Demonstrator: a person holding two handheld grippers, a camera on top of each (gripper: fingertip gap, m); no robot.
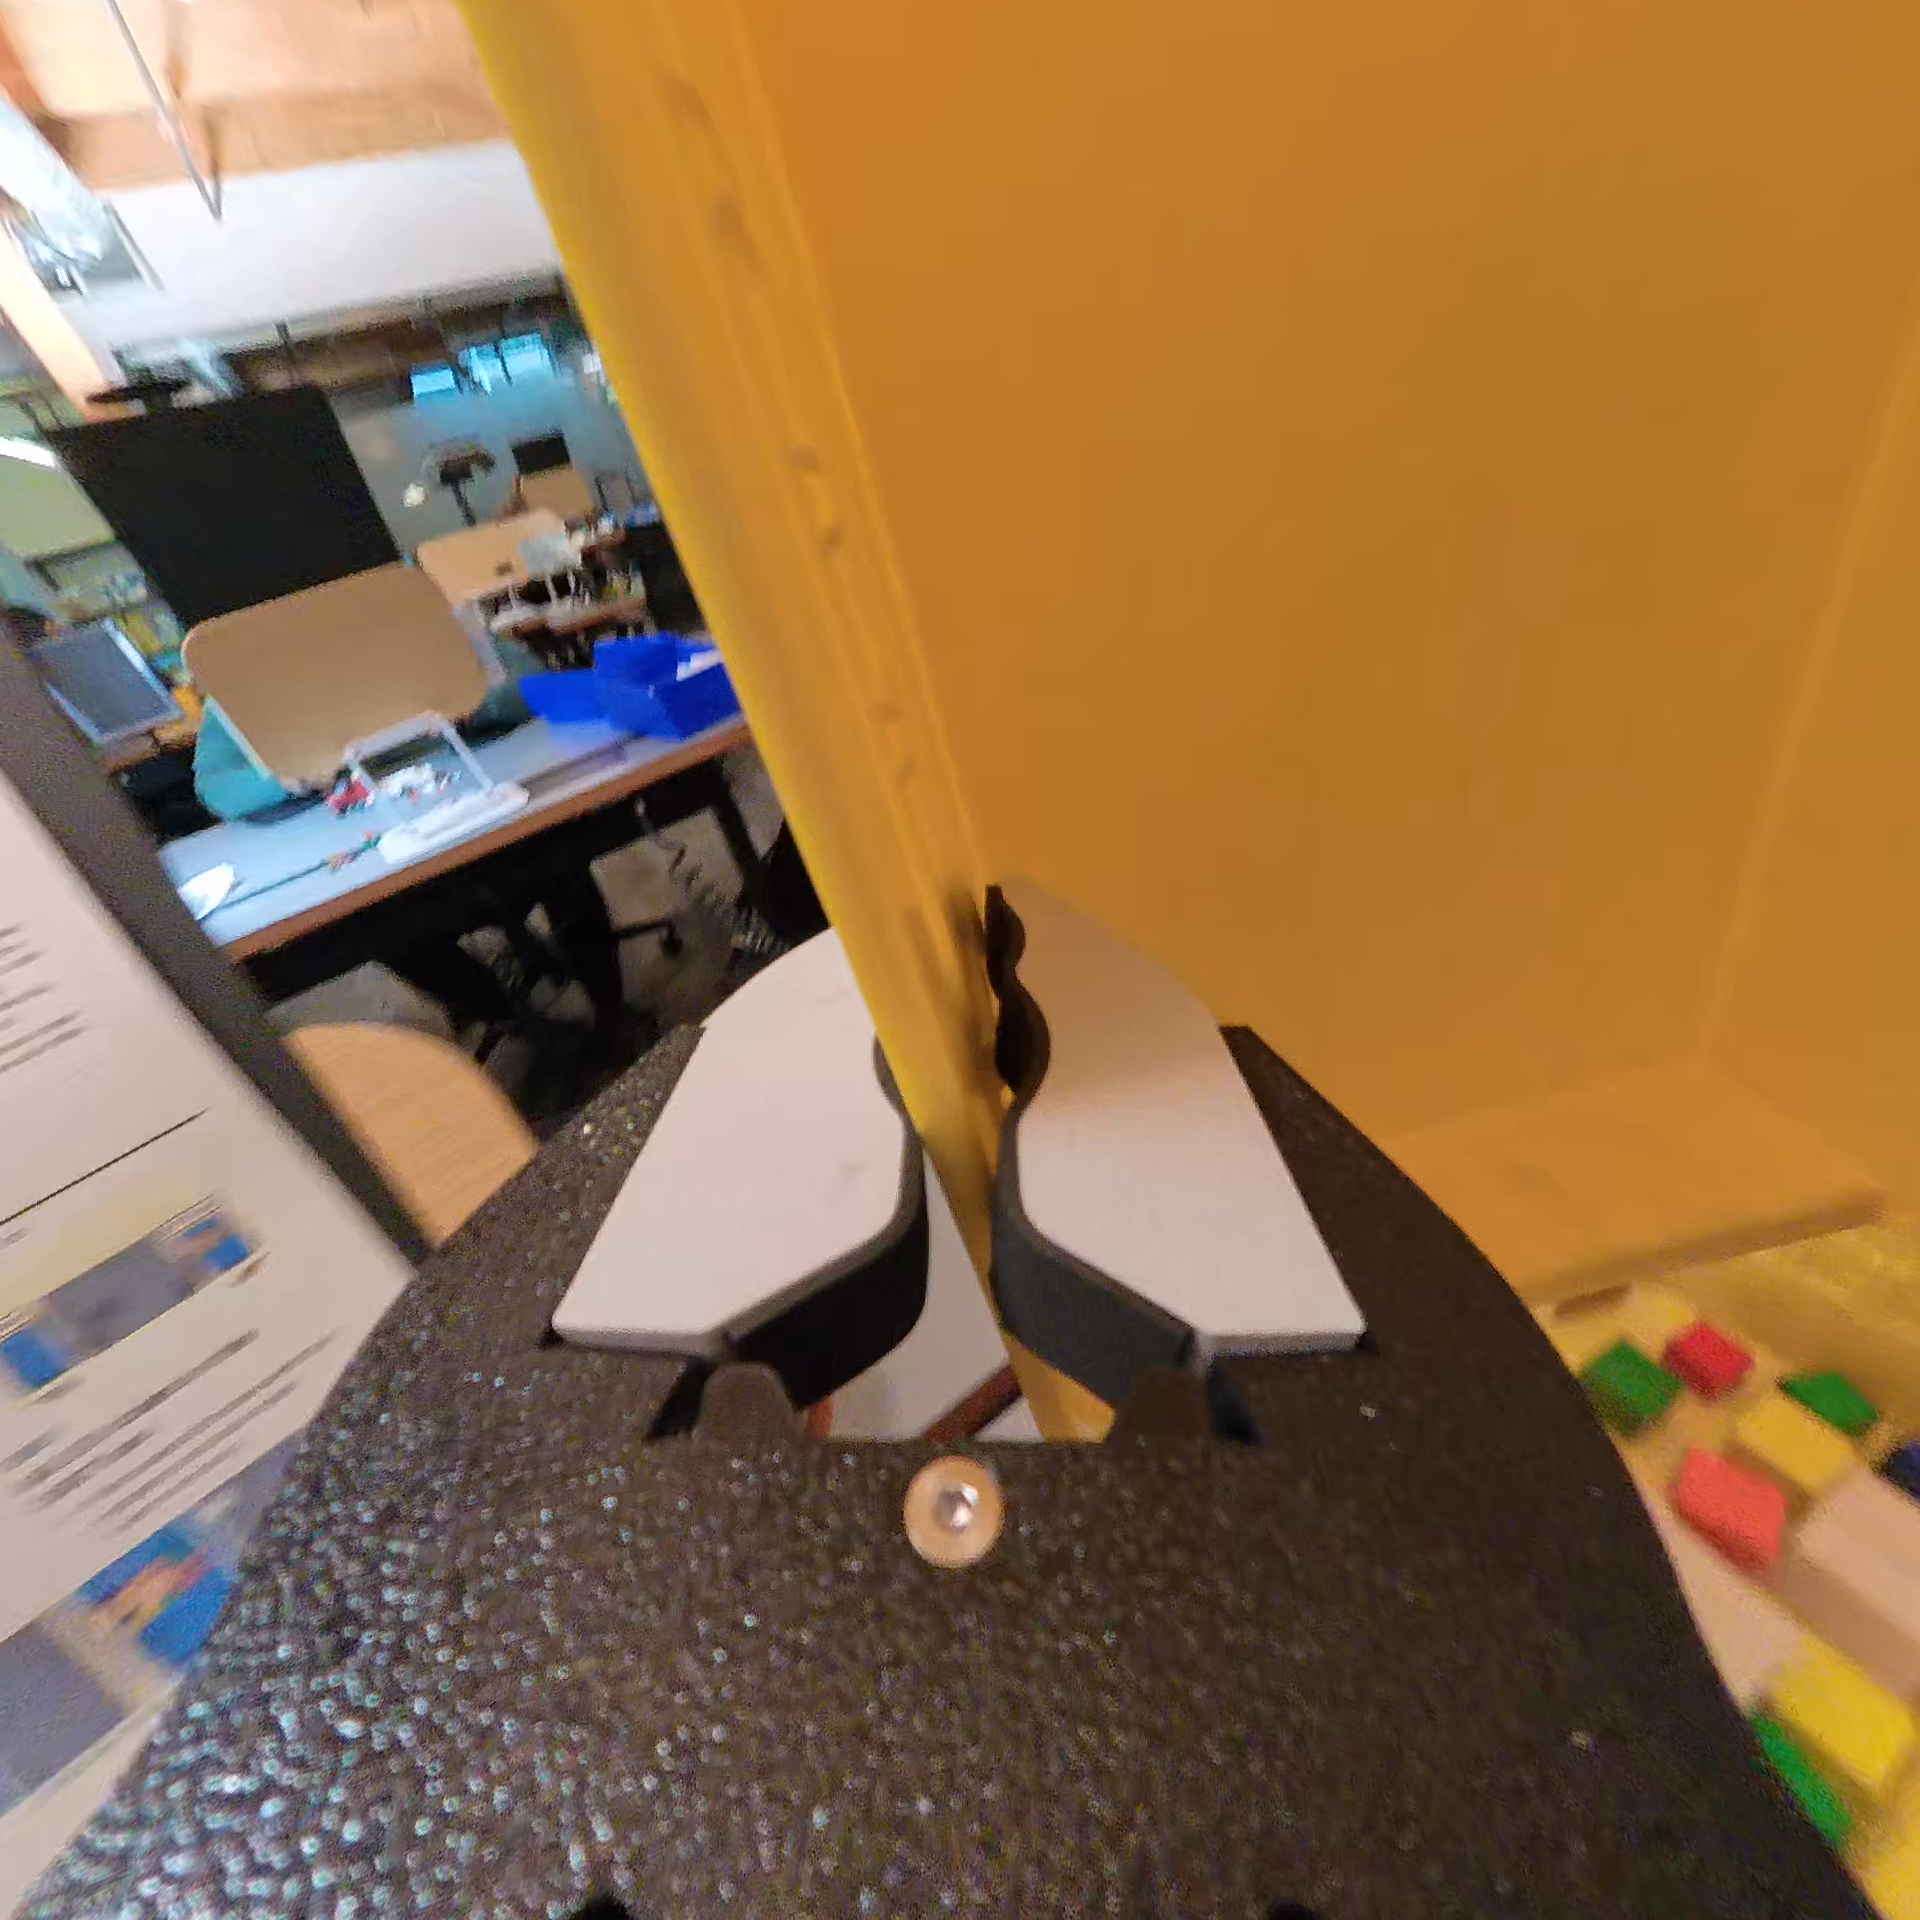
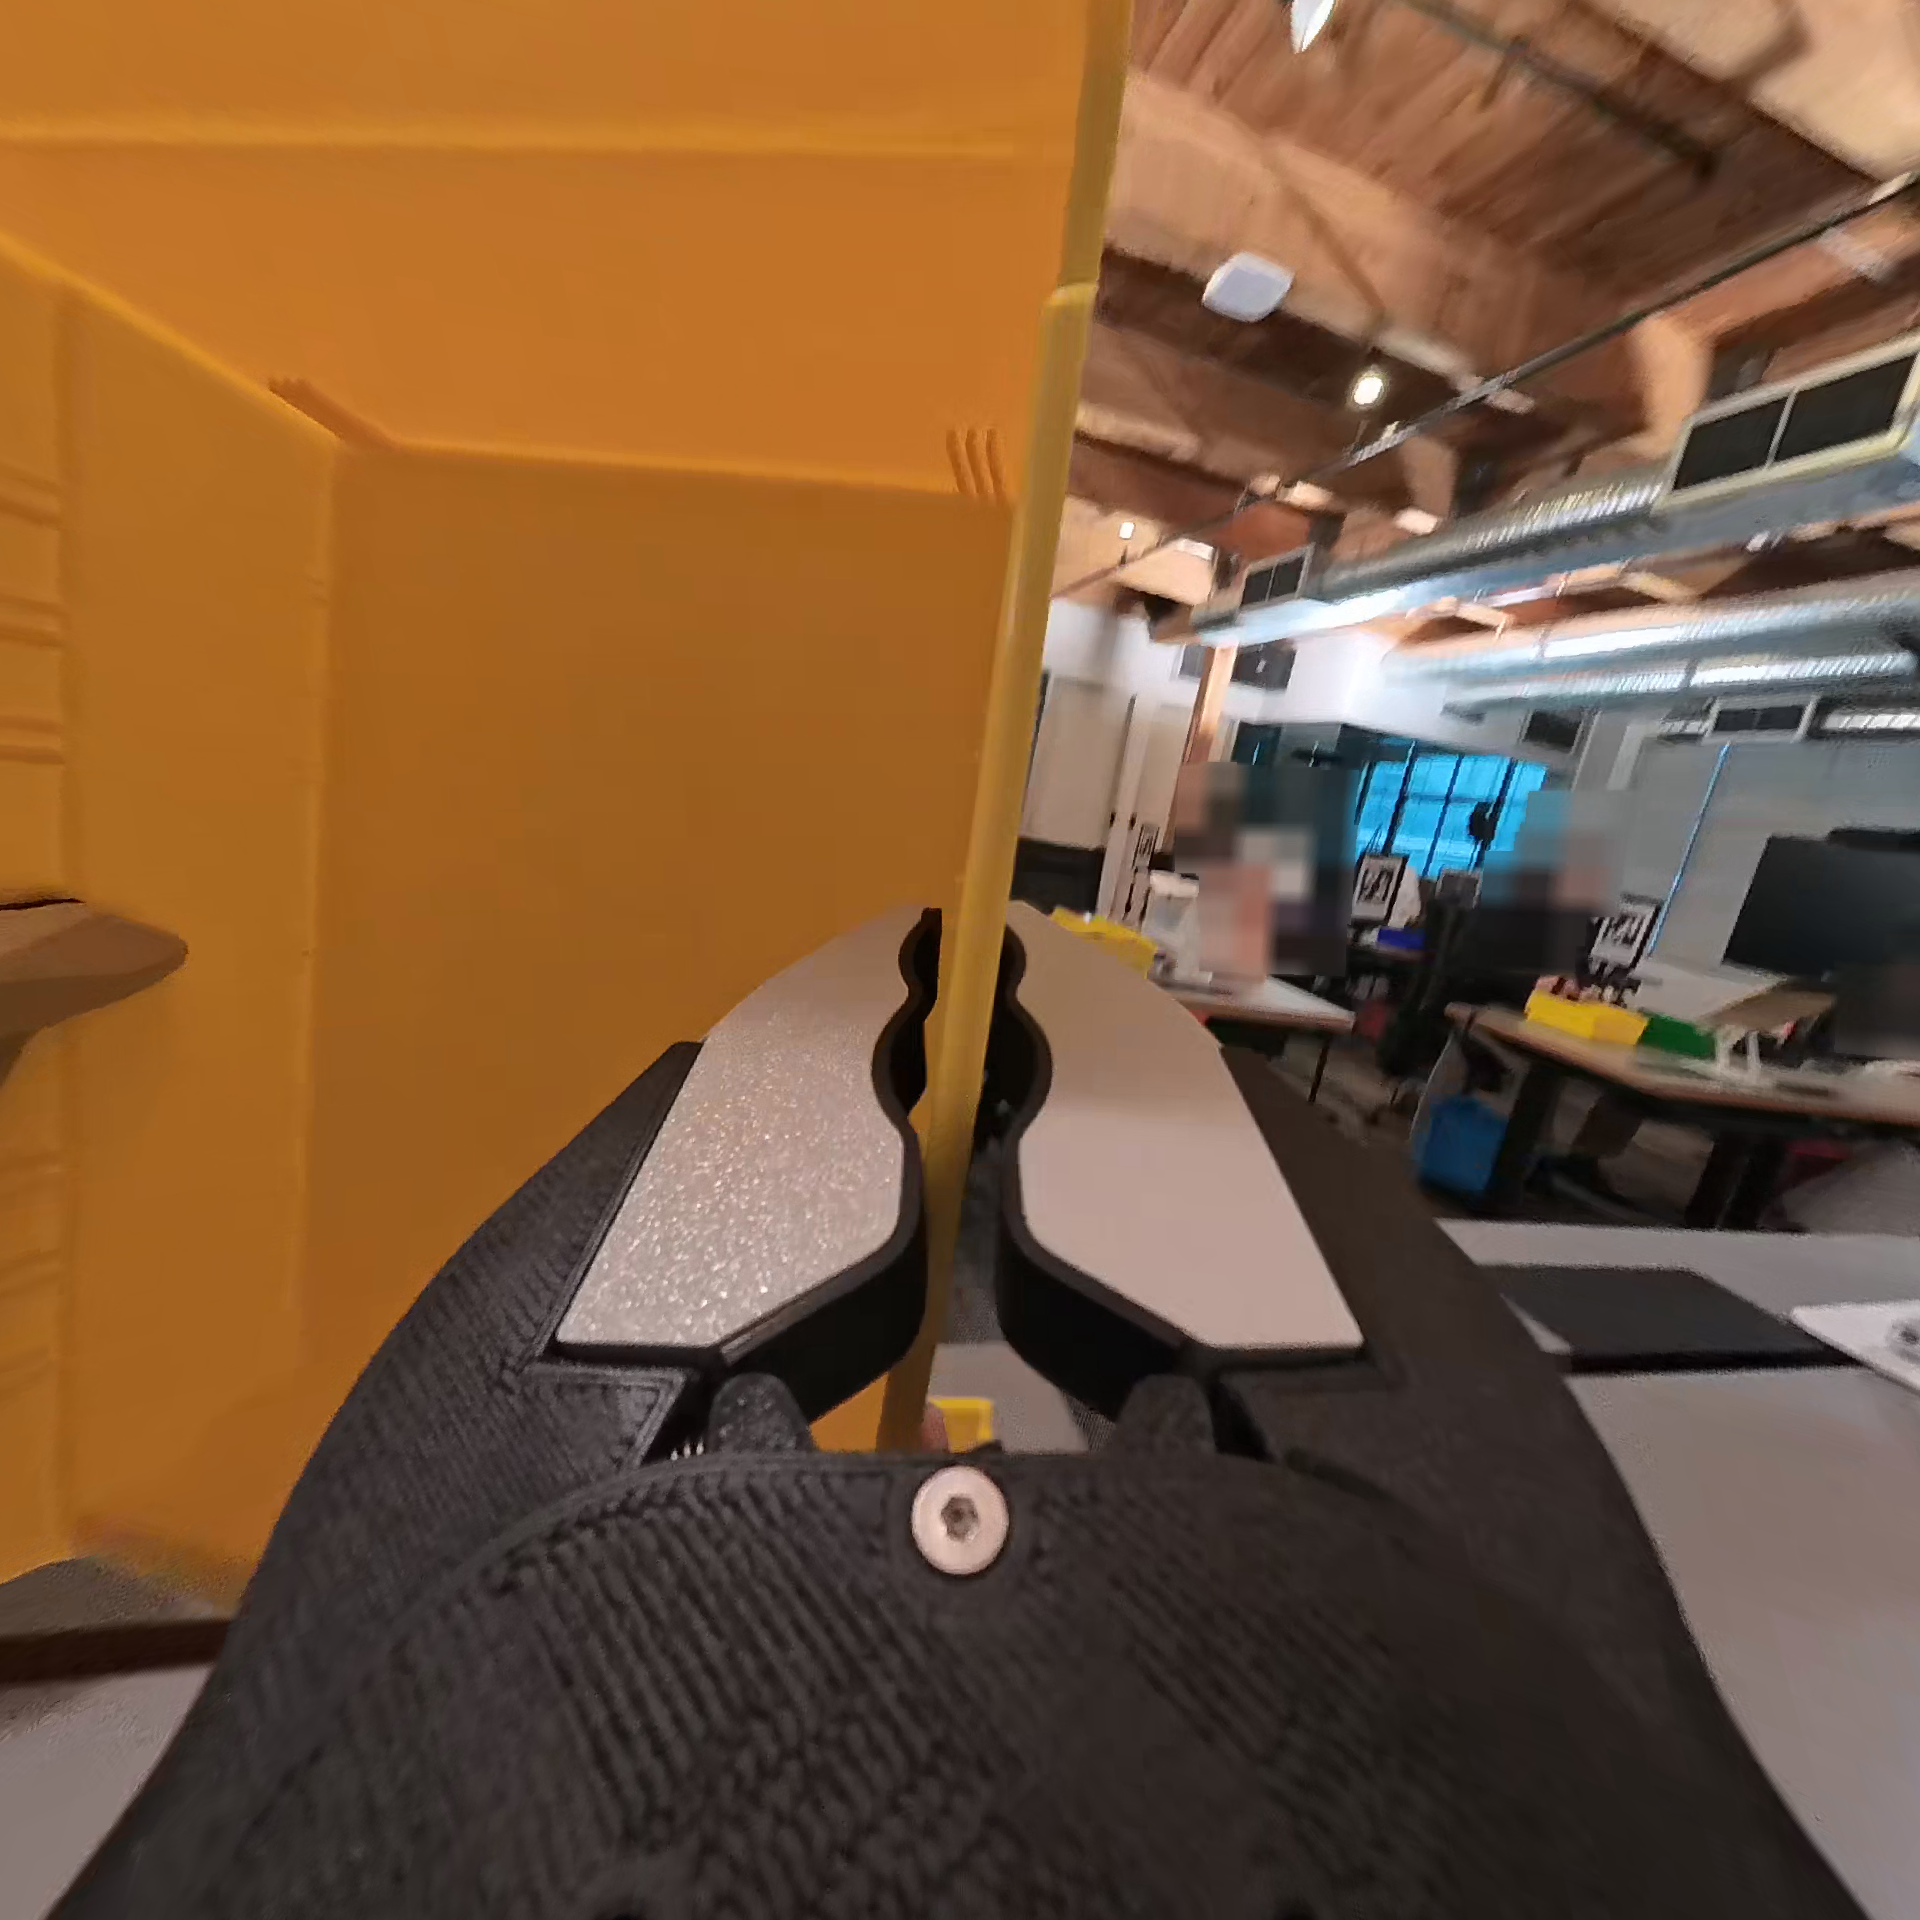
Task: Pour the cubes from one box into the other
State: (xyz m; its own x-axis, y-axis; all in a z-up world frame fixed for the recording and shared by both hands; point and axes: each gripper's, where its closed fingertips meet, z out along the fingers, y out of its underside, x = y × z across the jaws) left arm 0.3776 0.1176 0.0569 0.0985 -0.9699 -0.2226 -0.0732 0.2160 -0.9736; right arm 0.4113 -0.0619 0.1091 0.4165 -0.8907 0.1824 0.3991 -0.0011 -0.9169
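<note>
In the left wrist view, your left hand-held gripper [image 1: 961, 1049] is pinching a side wall of the yellow box [image 1: 1351, 520], one finger on the outside and one on the inside. The box is lifted and tipped steeply, and the part of its inside that shows is bare. Below it at the lower right, the cubes [image 1: 1756, 1455], red, green, yellow and plain wood, lie in a loose heap in what looks like the other box [image 1: 1797, 1288], pale yellow and blurred.

In the right wrist view, your right hand-held gripper [image 2: 971, 1018] is clamped on the opposite wall of the same yellow box [image 2: 623, 779], held above the grey surface [image 2: 1714, 1475]. No cubes show inside here either.

So the pour looks done or nearly so. What seems left is to check that nothing clings inside, level the box and set it down.
</note>
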